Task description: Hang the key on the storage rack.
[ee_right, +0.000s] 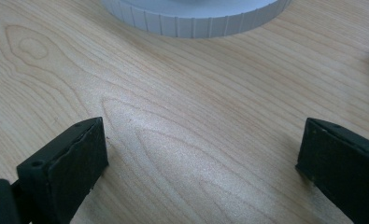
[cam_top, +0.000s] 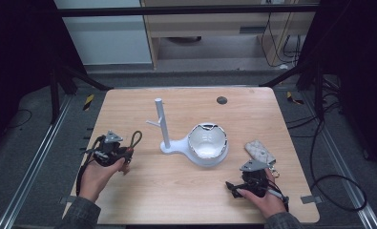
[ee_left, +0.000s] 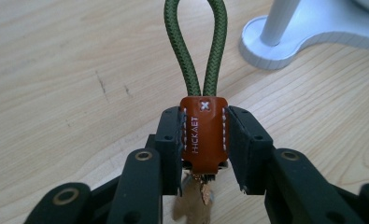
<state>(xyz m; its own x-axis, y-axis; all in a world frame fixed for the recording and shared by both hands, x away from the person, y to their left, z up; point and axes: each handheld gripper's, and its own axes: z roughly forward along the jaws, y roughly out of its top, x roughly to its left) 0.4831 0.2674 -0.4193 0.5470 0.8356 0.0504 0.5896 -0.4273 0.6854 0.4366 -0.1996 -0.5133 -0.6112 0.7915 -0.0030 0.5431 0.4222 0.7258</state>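
Observation:
A key strap, a green cord loop (ee_left: 196,46) stitched into a brown leather tab (ee_left: 204,135), is clamped between the jaws of my left gripper (ee_left: 204,126). In the high view the left gripper (cam_top: 128,151) sits at the table's left, and the cord loop (cam_top: 136,138) sticks out toward the white stand (cam_top: 163,125). The stand's base (ee_left: 285,42) lies just ahead of the loop. My right gripper (cam_top: 234,187) rests open at the front right, its jaws wide apart over bare wood (ee_right: 201,154).
The white stand has an upright post with a side peg and a round dish (cam_top: 208,143) joined to its base; the dish's ribbed rim (ee_right: 196,21) lies ahead of the right gripper. A patterned pouch (cam_top: 260,151) lies at the right. A dark disc (cam_top: 221,100) sits near the far edge.

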